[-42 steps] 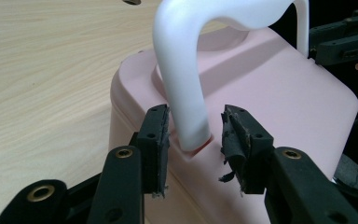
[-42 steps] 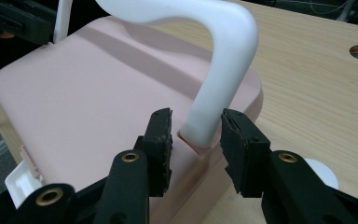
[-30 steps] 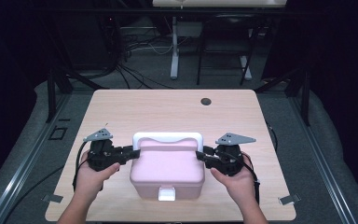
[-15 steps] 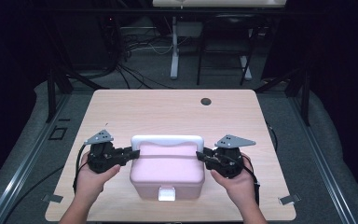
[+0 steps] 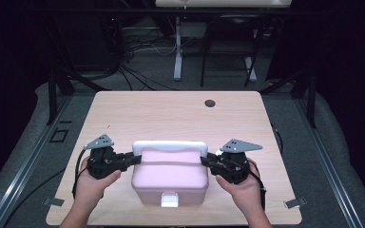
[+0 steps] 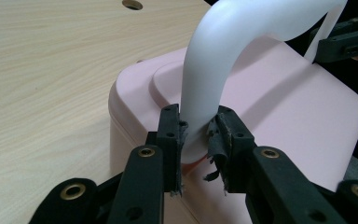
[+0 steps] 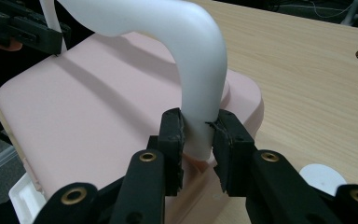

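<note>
Two hands level, one each side of one pink box (image 5: 169,178) — left tool (image 5: 132,160) and right tool (image 5: 208,162) each clench its white handle (image 5: 169,146), jaws having just closed.

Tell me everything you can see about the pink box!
The pink box looks like smooth plastic with rounded corners and a closed lid. A white clasp sits on its front. A white handle arches over the top. It rests on the wooden table, near the front edge. The left gripper and right gripper each pinch one handle end.
</note>
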